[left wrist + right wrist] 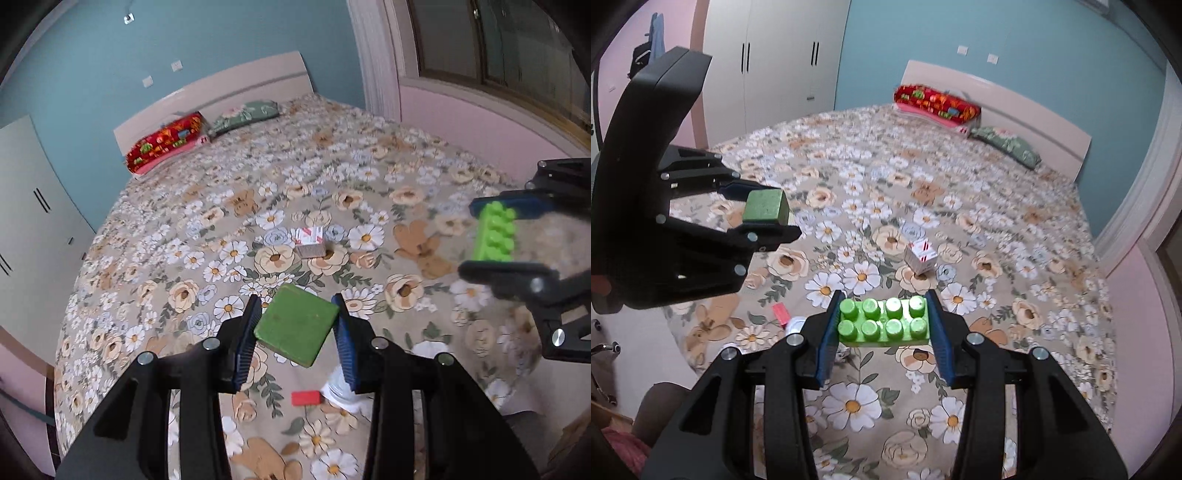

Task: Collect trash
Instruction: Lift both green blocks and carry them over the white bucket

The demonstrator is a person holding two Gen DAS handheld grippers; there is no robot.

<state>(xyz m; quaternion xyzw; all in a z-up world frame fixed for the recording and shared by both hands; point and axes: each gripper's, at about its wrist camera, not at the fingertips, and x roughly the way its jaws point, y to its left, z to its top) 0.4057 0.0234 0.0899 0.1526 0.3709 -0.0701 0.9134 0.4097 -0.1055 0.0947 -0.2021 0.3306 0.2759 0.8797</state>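
Note:
My left gripper [297, 325] is shut on a flat green block [295, 325] and holds it above the flowered bed [221, 206]; it also shows at the left of the right wrist view [764, 218] with the green block [764, 206]. My right gripper [882, 325] is shut on a bright green studded toy brick [882, 323], also seen at the right of the left wrist view [495, 236]. On the bed lie a small white and red box [310, 242] [921, 256], a small red piece [304, 398] [780, 313] and a clear plastic bottle [338, 387] [796, 325].
A red pillow [164, 142] and a green pillow [245, 116] lie by the headboard [258, 74]. A white wardrobe [768, 62] stands beside the bed. A window [498, 40] is on the far side. A chair base [605, 349] is by the bed edge.

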